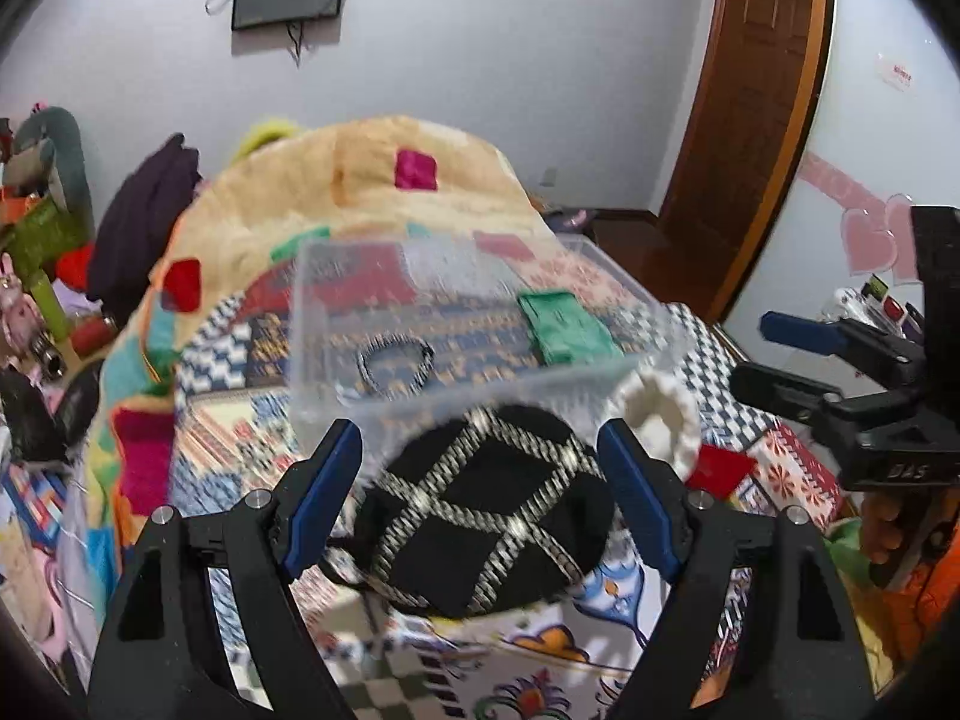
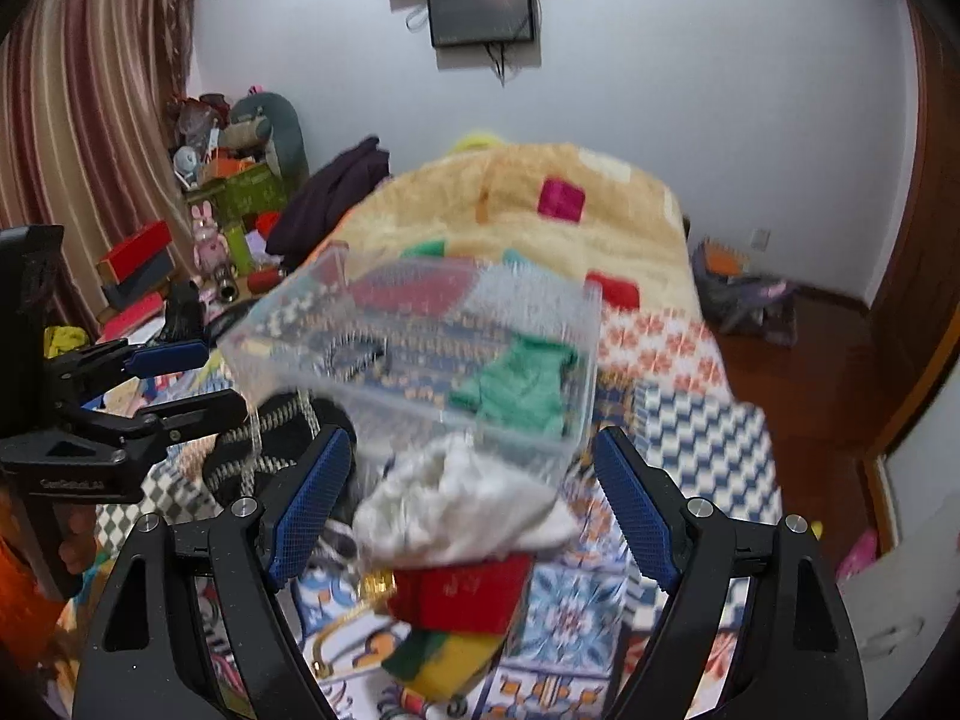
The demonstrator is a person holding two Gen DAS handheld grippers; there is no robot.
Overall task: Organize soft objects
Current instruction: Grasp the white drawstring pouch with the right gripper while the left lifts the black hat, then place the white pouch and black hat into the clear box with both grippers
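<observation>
Hand-held grippers, left (image 1: 480, 456) and right (image 2: 474, 480), hover released; green cloth (image 1: 567, 327) binned, black hat (image 1: 486, 510) and white sock (image 2: 462, 510) remain on the bed (image 1: 720, 372)

bed (image 1: 240, 450): patterned quilt, centre of frame
on it: clear bin (image 1: 336, 402), black hat (image 1: 486, 510), white cloth (image 2: 462, 510), red cloth (image 2: 468, 594), blanket (image 1: 372, 180) behind

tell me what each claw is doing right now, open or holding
Left claw: open, empty, straddling the black knit hat with silver lattice.
Right claw: open, empty, over the white knitted cloth.
</observation>
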